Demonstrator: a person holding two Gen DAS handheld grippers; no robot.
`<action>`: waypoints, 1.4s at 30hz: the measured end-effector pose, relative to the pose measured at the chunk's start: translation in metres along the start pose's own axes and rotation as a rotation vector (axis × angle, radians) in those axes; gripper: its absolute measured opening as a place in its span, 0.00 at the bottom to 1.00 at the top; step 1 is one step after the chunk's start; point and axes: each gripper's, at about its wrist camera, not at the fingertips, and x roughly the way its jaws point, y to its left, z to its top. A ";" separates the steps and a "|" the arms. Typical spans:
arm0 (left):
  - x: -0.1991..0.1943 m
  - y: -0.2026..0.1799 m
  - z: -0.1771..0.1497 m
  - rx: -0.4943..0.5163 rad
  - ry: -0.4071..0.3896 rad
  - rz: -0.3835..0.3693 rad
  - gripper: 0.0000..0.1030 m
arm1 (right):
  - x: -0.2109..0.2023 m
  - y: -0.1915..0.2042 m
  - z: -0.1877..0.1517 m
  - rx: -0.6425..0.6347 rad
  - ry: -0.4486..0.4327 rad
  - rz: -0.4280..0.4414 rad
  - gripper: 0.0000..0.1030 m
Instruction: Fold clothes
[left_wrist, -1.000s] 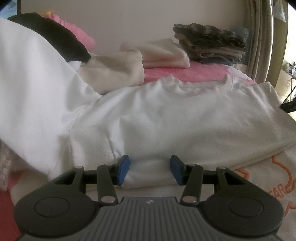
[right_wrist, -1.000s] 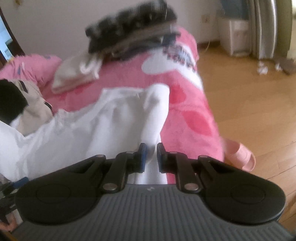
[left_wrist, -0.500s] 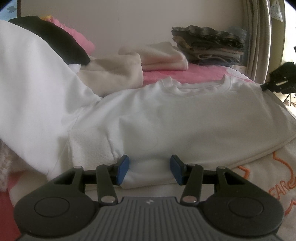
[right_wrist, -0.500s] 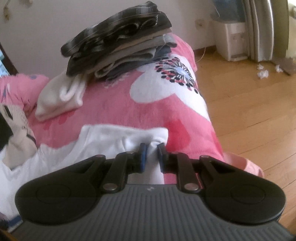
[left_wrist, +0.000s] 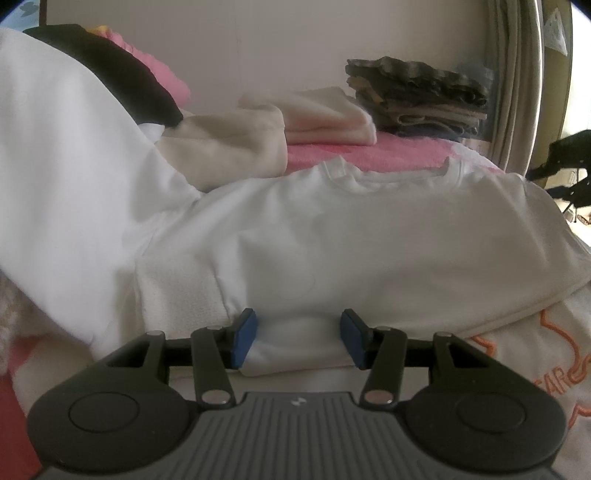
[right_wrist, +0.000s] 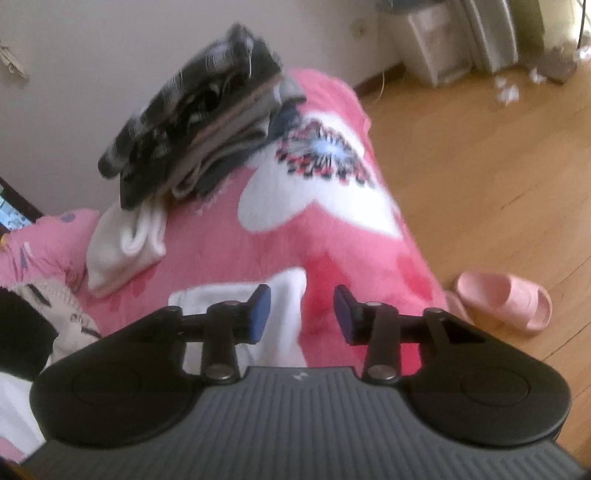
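White tee (left_wrist: 369, 236) is laid flat on the pink blanket (right_wrist: 229, 236), collar toward the wall, hem toward the left gripper (left_wrist: 300, 341). Left gripper is set at the hem, approx. mid-width; a bunched fold of the hem sits between its blue pads. Jaws are held part-open, and it can't be told whether the pads press the cloth or just flank it.

Right gripper (right_wrist: 301, 317) is seen over the tee's far shoulder/sleeve corner (right_wrist: 258, 295), near the blanket's edge w/ the wood floor beyond. Its jaws have just been opening: a clear gap is shown, the white cloth lies under and between the pads, not pinched.

Beyond the tee's collar, a cream folded item (left_wrist: 325, 118) and a dark folded stack (left_wrist: 417, 96) are placed by the wall. A pink slipper (right_wrist: 506, 299) is seen on the floor beside the blanket.
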 end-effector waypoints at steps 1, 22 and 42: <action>0.000 0.000 0.000 0.000 -0.001 0.000 0.51 | 0.003 0.002 -0.002 -0.014 0.015 0.001 0.37; -0.002 0.000 0.003 -0.006 0.001 -0.001 0.51 | -0.036 0.018 -0.013 -0.167 -0.134 -0.073 0.22; -0.014 0.031 -0.001 -0.104 0.031 0.068 0.52 | -0.032 0.100 -0.143 -0.727 0.221 -0.024 0.18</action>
